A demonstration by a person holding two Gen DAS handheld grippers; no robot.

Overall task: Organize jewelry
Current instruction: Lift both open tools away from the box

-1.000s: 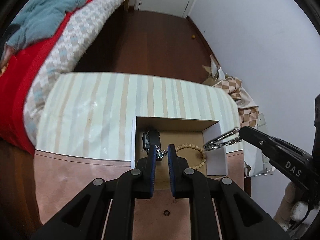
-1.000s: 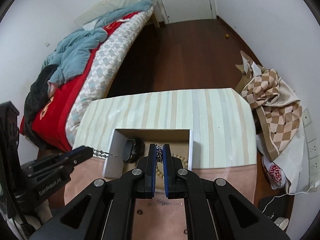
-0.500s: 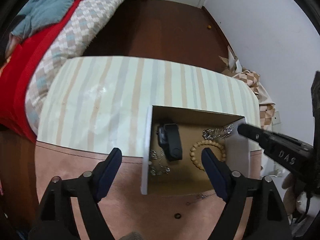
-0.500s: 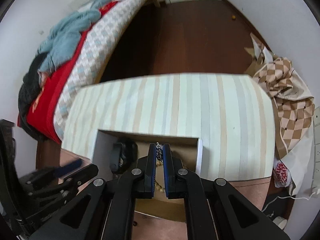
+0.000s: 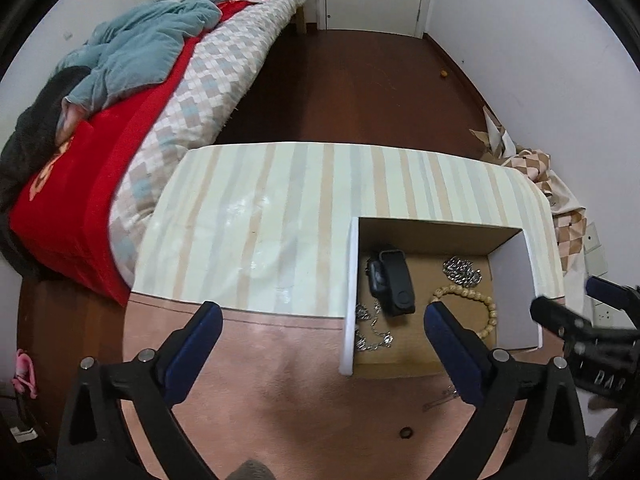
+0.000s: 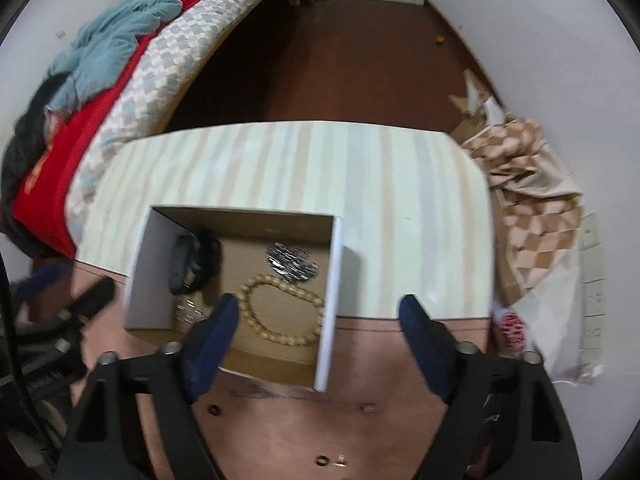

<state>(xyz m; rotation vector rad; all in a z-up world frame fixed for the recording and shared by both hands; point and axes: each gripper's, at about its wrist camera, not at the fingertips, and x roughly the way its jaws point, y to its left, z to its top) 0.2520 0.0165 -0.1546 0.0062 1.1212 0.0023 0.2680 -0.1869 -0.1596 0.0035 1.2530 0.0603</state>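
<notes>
An open cardboard box (image 5: pixel 514 280) (image 6: pixel 334 280) stands on the table. Inside lie a black watch (image 5: pixel 392 282) (image 6: pixel 192 264), a wooden bead bracelet (image 5: pixel 478 308) (image 6: pixel 280 308), a silver chain bracelet (image 5: pixel 462 270) (image 6: pixel 292 262) and a thin silver necklace (image 5: pixel 372 328) (image 6: pixel 190 308). My left gripper (image 5: pixel 322 320) is open and empty above the box's left side. My right gripper (image 6: pixel 318 312) is open and empty above the box's right wall; it also shows at the right edge of the left wrist view (image 5: pixel 576 320).
The table has a striped cloth (image 5: pixel 260 220) at the back and bare pink board (image 5: pixel 280 392) in front. A small ring (image 5: pixel 405 433) and small bits (image 6: pixel 340 459) lie on the board. A bed (image 5: pixel 120 100) stands left, checked bags (image 6: pixel 532 208) right.
The right gripper opened and let the silver chain bracelet drop into the box. The left gripper opened a moment earlier and released the necklace. Both grippers drew back from the box.
</notes>
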